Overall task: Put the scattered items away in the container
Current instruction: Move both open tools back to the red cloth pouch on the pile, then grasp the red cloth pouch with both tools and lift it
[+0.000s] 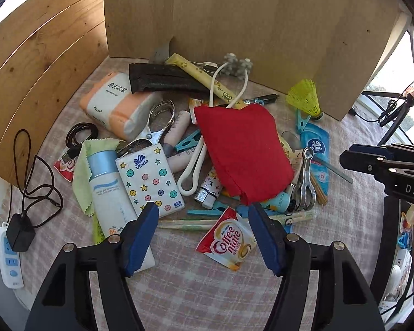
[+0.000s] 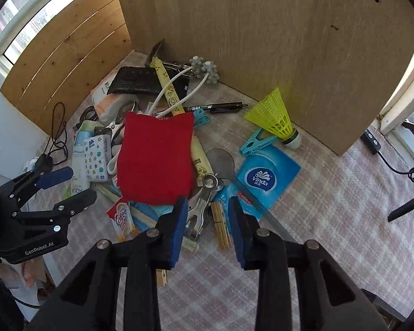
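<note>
A jumble of small household things is lying scattered on a surface [image 1: 207, 289] covered in a pale pink-and-white checked cloth, in front of upright plywood boards [image 1: 262, 22]. On top of the heap a soft, matte red cloth [image 1: 243, 154] is sitting, roughly rectangular and slightly crumpled. Around it three tissue packs are showing: a white Vinda pack with coloured dots and stars [image 1: 149, 179], a glossy blue Vinda pack [image 2: 265, 179], and a plump orange-and-white pack [image 1: 116, 102]. One yellow plastic shuttlecock [image 2: 276, 118] with a meshed skirt is lying near the board. One red-and-white Coffee mate sachet [image 1: 229, 240] is resting flat at the near edge. One white tube with a light blue cap [image 1: 107, 190] is lying on a green zigzag-edged cloth [image 1: 85, 165]. A shiny metal clip [image 2: 204, 204], a wooden clothespin [image 2: 220, 226] and a turquoise plastic peg [image 2: 256, 140] are also showing.

The left gripper [image 1: 204, 218] is hovering above the near edge of the pile, its blue-padded fingers spread with nothing between them. The right gripper [image 2: 207, 212] is hanging over the metal clip and wooden clothespin, its fingers parted more narrowly and pinching nothing.
</note>
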`<action>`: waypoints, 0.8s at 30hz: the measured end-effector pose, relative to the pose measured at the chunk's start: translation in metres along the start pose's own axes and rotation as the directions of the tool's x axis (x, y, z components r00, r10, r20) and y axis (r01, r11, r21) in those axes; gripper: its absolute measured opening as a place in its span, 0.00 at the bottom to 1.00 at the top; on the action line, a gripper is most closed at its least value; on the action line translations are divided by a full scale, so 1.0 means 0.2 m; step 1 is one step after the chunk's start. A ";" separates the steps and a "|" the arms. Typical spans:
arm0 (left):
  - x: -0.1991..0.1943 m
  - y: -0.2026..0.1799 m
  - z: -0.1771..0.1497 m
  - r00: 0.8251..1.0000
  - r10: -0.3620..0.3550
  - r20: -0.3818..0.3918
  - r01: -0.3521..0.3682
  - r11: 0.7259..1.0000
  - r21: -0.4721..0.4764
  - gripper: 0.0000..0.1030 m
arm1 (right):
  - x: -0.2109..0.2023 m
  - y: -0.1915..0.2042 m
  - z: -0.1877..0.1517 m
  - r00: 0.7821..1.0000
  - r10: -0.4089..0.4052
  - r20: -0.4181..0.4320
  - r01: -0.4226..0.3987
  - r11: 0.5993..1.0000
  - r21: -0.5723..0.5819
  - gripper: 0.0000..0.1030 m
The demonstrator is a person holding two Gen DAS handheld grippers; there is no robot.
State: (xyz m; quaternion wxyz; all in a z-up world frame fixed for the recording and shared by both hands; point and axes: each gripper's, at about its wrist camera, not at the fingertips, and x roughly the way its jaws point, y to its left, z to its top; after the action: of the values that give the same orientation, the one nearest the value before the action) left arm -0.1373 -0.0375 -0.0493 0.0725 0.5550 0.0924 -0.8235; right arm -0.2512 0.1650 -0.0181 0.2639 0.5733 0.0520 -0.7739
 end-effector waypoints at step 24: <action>0.29 -0.13 0.13 0.992 -0.116 -0.052 0.118 0.992 0.048 0.50 | 0.44 0.10 0.24 0.977 0.192 -0.097 -0.180 0.976 0.123 0.29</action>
State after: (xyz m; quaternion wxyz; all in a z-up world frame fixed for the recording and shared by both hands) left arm -0.1887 -0.0196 -0.0910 0.0076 0.5705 0.1056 -0.8144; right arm -0.3012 0.0982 -0.0781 0.2990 0.6307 -0.0318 -0.7154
